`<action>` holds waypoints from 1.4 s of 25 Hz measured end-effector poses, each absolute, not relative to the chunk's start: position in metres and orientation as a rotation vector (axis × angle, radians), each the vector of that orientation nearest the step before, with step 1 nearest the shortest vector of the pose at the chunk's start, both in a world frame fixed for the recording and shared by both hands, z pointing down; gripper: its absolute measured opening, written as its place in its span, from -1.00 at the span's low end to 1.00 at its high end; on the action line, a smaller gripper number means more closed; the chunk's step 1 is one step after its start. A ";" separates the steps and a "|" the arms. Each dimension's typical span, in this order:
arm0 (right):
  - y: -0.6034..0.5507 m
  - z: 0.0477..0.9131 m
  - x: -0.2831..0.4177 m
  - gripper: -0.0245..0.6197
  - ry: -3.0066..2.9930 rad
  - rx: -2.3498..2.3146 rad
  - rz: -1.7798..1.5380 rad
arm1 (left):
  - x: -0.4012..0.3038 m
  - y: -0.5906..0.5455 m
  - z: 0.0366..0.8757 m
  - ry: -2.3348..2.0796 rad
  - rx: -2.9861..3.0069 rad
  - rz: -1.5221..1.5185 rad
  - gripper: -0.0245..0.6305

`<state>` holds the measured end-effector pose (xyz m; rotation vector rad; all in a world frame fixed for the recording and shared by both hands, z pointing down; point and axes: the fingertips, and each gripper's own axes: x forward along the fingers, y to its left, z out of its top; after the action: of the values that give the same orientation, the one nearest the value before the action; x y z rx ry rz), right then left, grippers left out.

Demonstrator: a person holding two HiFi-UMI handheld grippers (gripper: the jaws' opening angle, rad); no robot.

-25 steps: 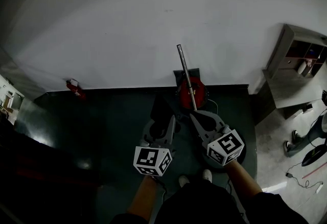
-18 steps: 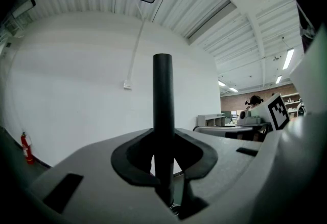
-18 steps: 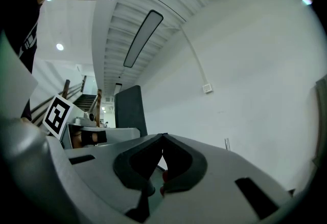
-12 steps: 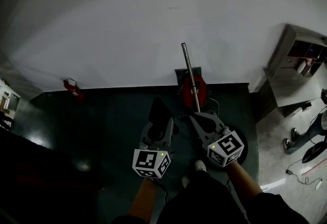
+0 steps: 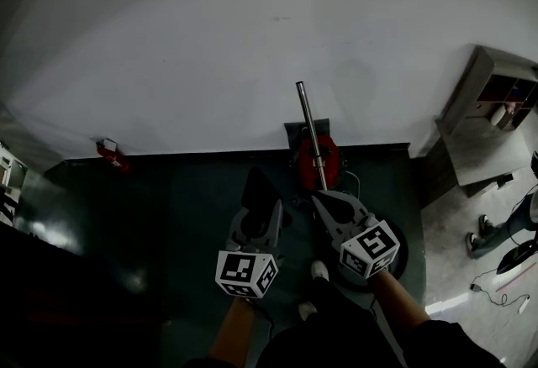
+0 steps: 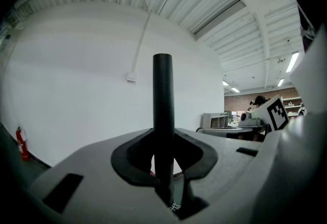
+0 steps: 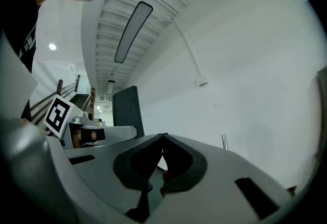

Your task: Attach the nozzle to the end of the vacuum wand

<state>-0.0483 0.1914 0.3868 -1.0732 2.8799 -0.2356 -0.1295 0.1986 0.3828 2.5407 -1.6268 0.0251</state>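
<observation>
A black nozzle [image 5: 262, 188] stands upright in my left gripper [image 5: 262, 208], whose jaws are shut on it. In the left gripper view the nozzle [image 6: 162, 115] rises as a narrow dark bar between the pads of the left gripper [image 6: 163, 166]. The metal wand [image 5: 311, 135] leans up against the white wall from the red vacuum [image 5: 319, 160] on the dark floor. My right gripper [image 5: 322, 200] is just in front of the wand's foot, shut and empty. In the right gripper view the right gripper [image 7: 162, 156] has touching pads, and the wand's top [image 7: 224, 142] shows to their right.
A red fire extinguisher [image 5: 109, 152] stands by the wall at the left. A grey shelf unit [image 5: 496, 97] and a table are at the right. A round black base [image 5: 388, 261] lies under my right arm. The person's shoe [image 5: 318, 271] is between the grippers.
Both grippers have come lower in the head view, the left one still carrying the nozzle. The person's shoe has shifted on the floor.
</observation>
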 end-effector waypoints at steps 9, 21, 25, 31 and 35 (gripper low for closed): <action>0.118 0.400 -0.039 -0.87 2.881 -1.085 -0.306 | -0.121 0.125 0.391 -1.602 2.530 0.056 -0.67; 0.055 0.400 -0.015 -0.87 2.831 -1.083 -0.342 | -0.100 0.058 0.383 -1.600 2.543 0.083 -0.67; 0.044 0.399 -0.013 -0.87 2.829 -1.082 -0.368 | -0.099 0.047 0.380 -1.602 2.545 0.091 -0.67; 0.030 0.403 -0.015 -0.87 2.823 -1.100 -0.357 | -0.106 0.030 0.379 -1.605 2.546 0.088 -0.67; 0.016 0.409 -0.022 -0.87 2.821 -1.112 -0.379 | -0.114 0.013 0.384 -1.594 2.552 0.089 -0.67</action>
<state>-0.0222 0.0156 0.4085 -1.1115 2.8207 -0.3789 -0.1143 0.0125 0.3837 2.5518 -1.5937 0.0895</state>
